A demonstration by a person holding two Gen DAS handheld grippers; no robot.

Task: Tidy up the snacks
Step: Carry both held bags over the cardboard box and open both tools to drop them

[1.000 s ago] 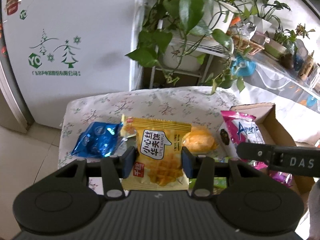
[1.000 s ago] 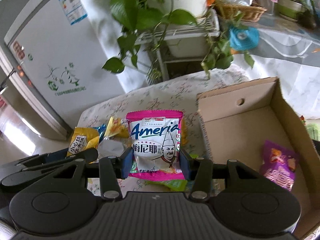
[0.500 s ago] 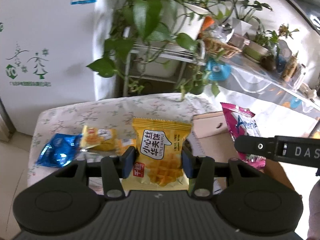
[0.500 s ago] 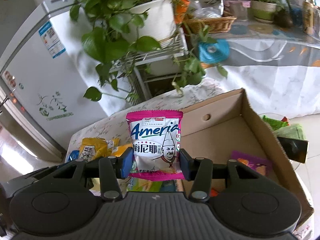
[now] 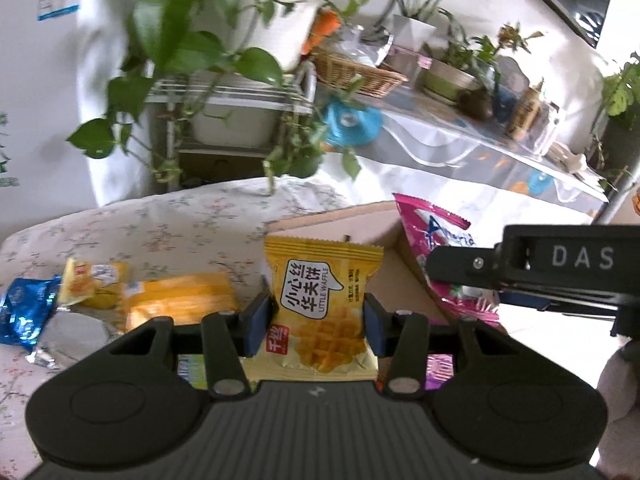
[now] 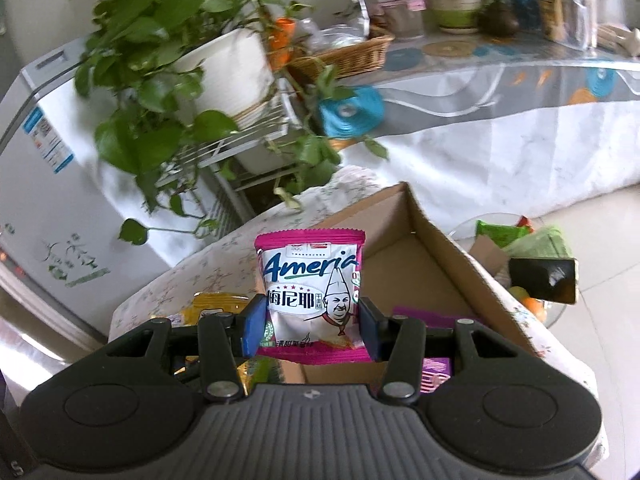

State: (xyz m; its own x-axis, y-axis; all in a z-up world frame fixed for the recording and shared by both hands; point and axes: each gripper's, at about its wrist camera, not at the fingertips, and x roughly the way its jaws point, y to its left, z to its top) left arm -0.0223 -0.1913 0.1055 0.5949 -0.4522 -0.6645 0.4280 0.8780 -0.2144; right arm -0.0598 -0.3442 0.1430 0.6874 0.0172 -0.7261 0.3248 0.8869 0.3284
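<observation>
My left gripper (image 5: 316,326) is shut on a yellow Little Waffle packet (image 5: 320,304), held upright above the table near the left wall of the open cardboard box (image 5: 352,224). My right gripper (image 6: 307,330) is shut on a pink and white Ameria packet (image 6: 310,296), held upright over the box (image 6: 452,272); it also shows in the left wrist view (image 5: 436,248). A purple snack packet (image 6: 436,372) lies inside the box. Yellow packets (image 5: 180,300) and a blue packet (image 5: 22,316) lie on the floral tablecloth (image 5: 168,224).
A white plant stand with trailing green plants (image 5: 224,92) stands behind the table. A long covered table with pots and a basket (image 6: 352,56) is at the right. A white fridge (image 6: 44,184) is at the left. A glass side table with bags (image 6: 532,264) stands right of the box.
Both grippers have moved right toward the box, each still holding its packet. The right gripper's pink packet now hangs over the box interior.
</observation>
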